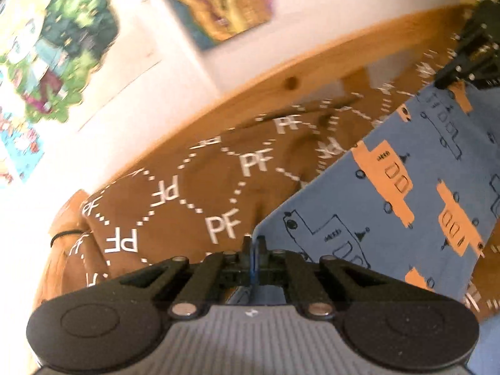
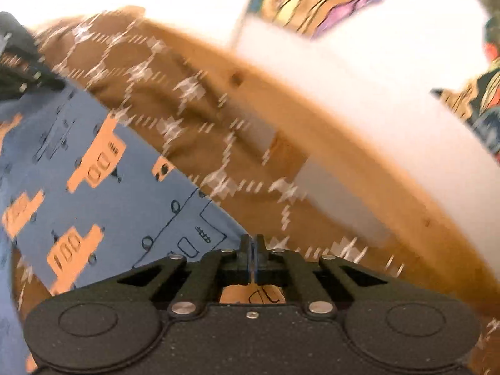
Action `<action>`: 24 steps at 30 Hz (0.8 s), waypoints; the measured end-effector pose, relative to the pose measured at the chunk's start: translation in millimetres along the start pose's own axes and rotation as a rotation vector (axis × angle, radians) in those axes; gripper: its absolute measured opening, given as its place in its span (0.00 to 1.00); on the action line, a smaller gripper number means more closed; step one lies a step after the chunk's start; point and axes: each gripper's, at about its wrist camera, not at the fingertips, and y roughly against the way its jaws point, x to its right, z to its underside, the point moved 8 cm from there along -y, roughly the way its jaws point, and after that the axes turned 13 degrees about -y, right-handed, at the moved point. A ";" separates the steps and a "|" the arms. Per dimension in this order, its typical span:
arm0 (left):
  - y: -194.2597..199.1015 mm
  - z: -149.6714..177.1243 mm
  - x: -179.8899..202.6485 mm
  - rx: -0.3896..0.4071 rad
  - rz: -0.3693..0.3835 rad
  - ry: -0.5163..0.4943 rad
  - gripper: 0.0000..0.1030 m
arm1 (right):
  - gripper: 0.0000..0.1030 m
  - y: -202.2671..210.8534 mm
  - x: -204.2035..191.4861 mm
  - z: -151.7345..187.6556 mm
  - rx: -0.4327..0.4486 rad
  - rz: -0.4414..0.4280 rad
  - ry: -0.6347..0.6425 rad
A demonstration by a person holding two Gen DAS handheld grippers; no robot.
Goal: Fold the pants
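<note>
The pants [image 1: 390, 181] are blue cloth printed with orange and outlined trucks, stretched taut between both grippers above a brown bedspread. My left gripper [image 1: 253, 243] is shut on one corner of the blue edge, with cloth pinched between its fingers. My right gripper [image 2: 253, 243] is shut on the opposite corner of the pants [image 2: 109, 181]. The right gripper [image 1: 450, 78] also appears at the upper right of the left wrist view. In the right wrist view the left gripper [image 2: 51, 82] shows at the upper left. Both views are blurred.
A brown bedspread [image 1: 187, 193] with white "PF" letters and dotted diamonds lies under the pants. A wooden bed rail [image 1: 281, 78] runs behind it against a white wall with colourful posters [image 1: 225, 3]. The rail [image 2: 359, 168] also crosses the right wrist view.
</note>
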 end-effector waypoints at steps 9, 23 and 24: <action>-33.6 10.5 -3.5 -0.055 0.015 0.005 0.10 | 0.01 -78.5 -10.5 10.2 -0.076 0.065 0.032; 30.7 44.5 -70.0 0.108 0.240 0.100 0.86 | 0.62 -53.5 -47.7 -28.3 0.030 -0.244 0.089; 32.5 47.5 -66.3 0.106 0.255 0.088 0.86 | 0.62 -59.1 -54.9 -26.8 0.011 -0.258 0.110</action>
